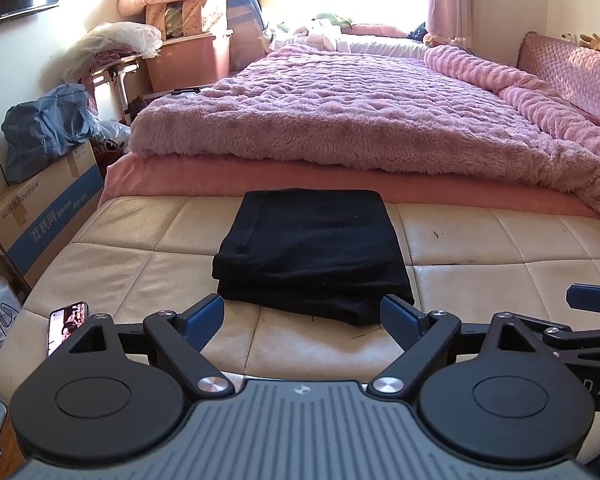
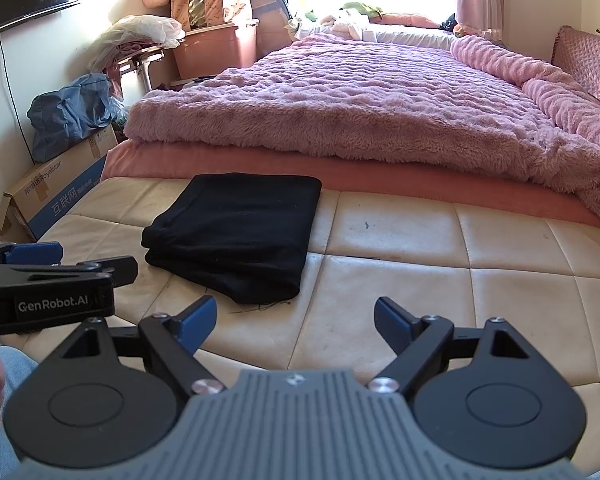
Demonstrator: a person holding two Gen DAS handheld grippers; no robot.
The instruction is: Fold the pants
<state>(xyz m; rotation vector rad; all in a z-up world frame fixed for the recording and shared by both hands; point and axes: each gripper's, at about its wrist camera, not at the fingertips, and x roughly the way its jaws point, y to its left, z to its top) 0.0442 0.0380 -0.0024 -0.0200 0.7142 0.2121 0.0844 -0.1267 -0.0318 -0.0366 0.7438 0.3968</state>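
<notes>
Left wrist view, we list: black pants (image 1: 312, 252) folded on cream bench (image 1: 480, 240); left gripper (image 1: 302, 320) and right gripper (image 2: 294, 322) both spread wide, empty.

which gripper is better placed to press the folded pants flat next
Probably left: the left gripper is open, directly facing the black pants, fingertips at their near edge. The right gripper is open over bare cushion, pants off to its left.

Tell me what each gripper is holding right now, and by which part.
Nothing is held. The left gripper and right gripper are both open and empty, short of the folded black pants lying on the cream cushion.
</notes>
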